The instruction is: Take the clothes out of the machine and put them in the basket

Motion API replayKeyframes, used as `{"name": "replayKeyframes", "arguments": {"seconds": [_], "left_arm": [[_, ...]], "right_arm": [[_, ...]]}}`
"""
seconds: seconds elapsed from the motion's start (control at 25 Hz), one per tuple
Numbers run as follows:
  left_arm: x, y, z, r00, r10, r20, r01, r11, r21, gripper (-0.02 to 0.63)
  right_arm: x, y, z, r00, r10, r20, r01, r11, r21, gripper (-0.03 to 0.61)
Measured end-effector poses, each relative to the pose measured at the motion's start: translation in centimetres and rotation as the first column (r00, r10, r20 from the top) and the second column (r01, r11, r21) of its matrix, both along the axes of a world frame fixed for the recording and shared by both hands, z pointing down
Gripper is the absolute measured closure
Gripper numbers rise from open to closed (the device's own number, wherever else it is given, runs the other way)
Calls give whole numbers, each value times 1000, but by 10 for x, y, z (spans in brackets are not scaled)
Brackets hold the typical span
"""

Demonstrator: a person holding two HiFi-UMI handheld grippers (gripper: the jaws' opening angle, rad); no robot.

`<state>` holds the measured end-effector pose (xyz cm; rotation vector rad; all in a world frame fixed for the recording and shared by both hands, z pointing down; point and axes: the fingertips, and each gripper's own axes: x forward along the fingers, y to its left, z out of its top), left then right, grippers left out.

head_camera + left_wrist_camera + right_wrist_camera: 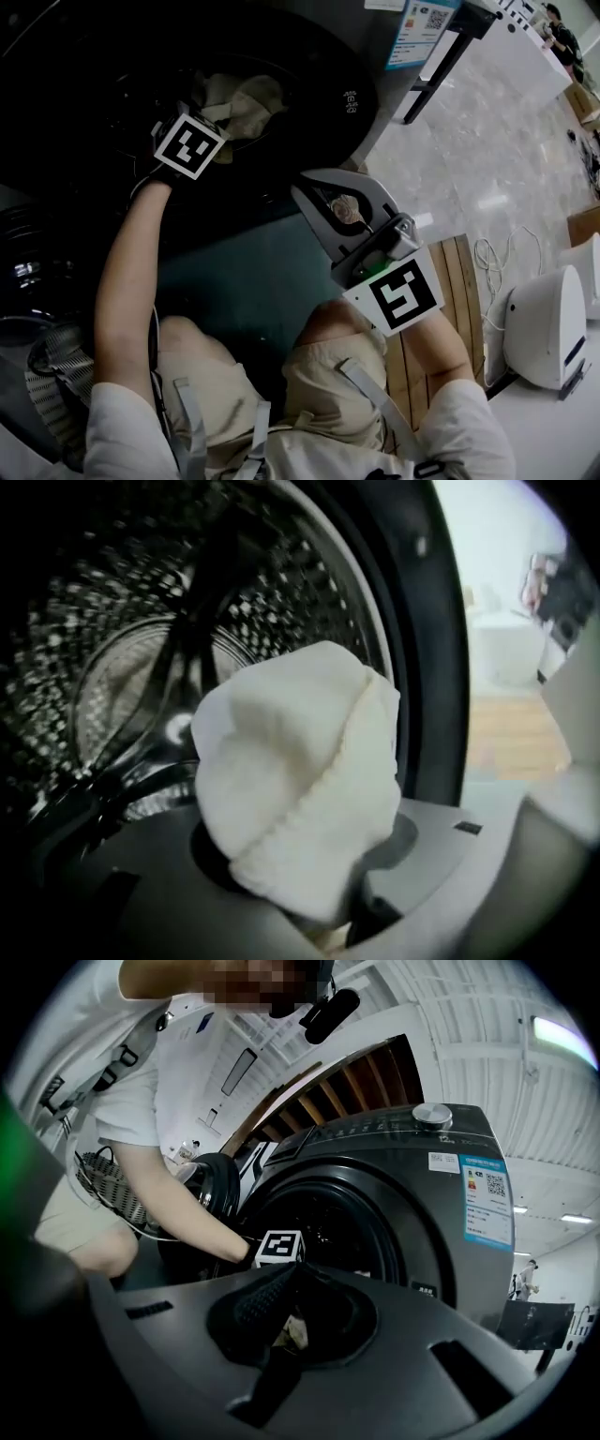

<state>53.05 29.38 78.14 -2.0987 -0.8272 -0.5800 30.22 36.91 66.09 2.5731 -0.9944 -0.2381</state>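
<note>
A dark grey front-loading washing machine (394, 1204) stands open, its perforated drum (131, 611) seen in the left gripper view. My left gripper (217, 120) is at the drum mouth, shut on a cream-white cloth (300, 780). The cloth (246, 101) bunches up above the jaws and hides their tips. My right gripper (314, 192) is outside the machine, in front of its lower panel, pointing level at the opening. Its jaws (281, 1283) look shut with no cloth in them. A mesh basket (56, 370) sits low at the left, beside the person's knee.
The machine's round door (28, 272) hangs open at the left. A slatted wooden platform (461, 309), a white appliance (548, 328) and loose cables (492, 258) lie on the polished floor to the right. A black table leg (441, 70) stands beyond the machine.
</note>
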Motion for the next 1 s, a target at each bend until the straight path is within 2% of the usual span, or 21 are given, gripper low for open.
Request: {"name": "replayKeyframes", "arguments": {"seconds": [0.24, 0.48, 0.64, 0.76, 0.88, 1.0], "left_arm": [[-44, 0, -37, 999, -17, 28, 21, 986, -163, 396], [-91, 3, -48, 1000, -8, -6, 5, 937, -349, 396], [-96, -1, -49, 999, -9, -51, -12, 917, -399, 396], [-99, -2, -58, 998, -16, -62, -12, 900, -435, 396], [-115, 2, -72, 1000, -8, -23, -4, 883, -470, 397], [-140, -9, -86, 998, -25, 53, 48, 856, -515, 405]], "right_arm": [[4, -12, -11, 1000, -19, -16, 19, 999, 36, 563], [11, -21, -8, 999, -32, -17, 33, 995, 97, 563], [16, -22, 7, 1000, -25, 4, 25, 996, 90, 563], [23, -26, -1, 999, -22, 34, 18, 994, 111, 563], [25, -34, -32, 994, -23, 104, 11, 994, 106, 563], [12, -44, -68, 980, -28, 197, 11, 996, 89, 563]]}}
